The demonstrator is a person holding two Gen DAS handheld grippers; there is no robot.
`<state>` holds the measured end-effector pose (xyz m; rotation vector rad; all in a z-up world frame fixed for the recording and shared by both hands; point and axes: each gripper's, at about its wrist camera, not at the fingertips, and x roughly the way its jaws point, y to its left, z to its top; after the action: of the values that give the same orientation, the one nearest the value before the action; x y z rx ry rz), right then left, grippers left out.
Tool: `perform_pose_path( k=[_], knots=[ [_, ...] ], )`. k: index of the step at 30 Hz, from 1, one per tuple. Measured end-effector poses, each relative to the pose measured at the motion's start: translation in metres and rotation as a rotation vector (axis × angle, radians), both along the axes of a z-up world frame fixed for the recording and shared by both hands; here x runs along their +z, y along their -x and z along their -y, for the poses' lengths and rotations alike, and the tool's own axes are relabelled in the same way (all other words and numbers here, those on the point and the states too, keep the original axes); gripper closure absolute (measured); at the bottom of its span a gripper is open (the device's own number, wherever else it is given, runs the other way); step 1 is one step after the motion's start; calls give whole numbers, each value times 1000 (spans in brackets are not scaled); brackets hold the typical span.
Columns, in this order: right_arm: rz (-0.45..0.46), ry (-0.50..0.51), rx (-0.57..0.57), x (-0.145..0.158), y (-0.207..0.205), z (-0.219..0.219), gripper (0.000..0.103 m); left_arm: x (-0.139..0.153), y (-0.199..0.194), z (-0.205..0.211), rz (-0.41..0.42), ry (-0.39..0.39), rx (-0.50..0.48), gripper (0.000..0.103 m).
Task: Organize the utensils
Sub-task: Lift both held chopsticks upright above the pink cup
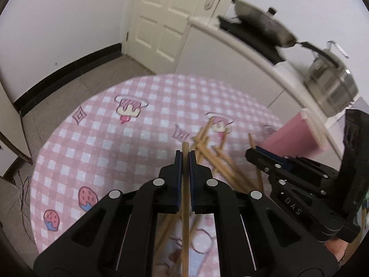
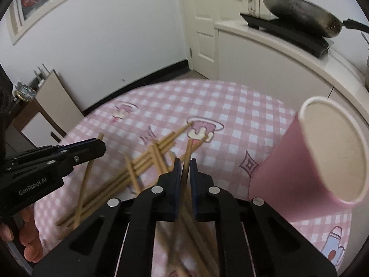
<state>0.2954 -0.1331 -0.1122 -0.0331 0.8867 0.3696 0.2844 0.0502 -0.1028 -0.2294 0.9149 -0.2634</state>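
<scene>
Several wooden chopsticks lie in a loose pile on the pink checked tablecloth; the pile also shows in the left wrist view. My left gripper is shut on one chopstick, held above the cloth. My right gripper is shut on another chopstick, just above the pile. A pink paper cup stands upright to the right of the pile, its mouth open; it also shows in the left wrist view. Each gripper appears in the other's view: the right one and the left one.
A white counter runs behind the table with a wok on a black cooktop and a steel pot. A white door is at the back. Grey floor lies past the table's left edge.
</scene>
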Motion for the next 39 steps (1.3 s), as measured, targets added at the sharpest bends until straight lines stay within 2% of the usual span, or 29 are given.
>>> perform_pose_path(
  k=[1,7,13,21,25,29,35,39],
  knots=[
    [13,-19,9,8,5,2,99,7,4,1,-4,-1,0,97],
    [114,-84,55,57,39,10,99,60,37,13,114,32,-39,97],
    [202,-137,78,100,73,29,99,101,66,32,214,53,-92,97],
    [326,-149,60,155,105,63,99,147,77,61,333,87,-119,97],
    [402,-129,32,184,107,79,99,173,72,80,428,80,-93,97],
    [477,-95,-11,211,100,93,99,197,61,100,531,105,-50,97],
    [547,-65,-71,226,80,111,99,214,39,125,672,110,19,97],
    [548,-97,-87,229,66,122,99,218,27,139,735,137,31,97]
  ],
)
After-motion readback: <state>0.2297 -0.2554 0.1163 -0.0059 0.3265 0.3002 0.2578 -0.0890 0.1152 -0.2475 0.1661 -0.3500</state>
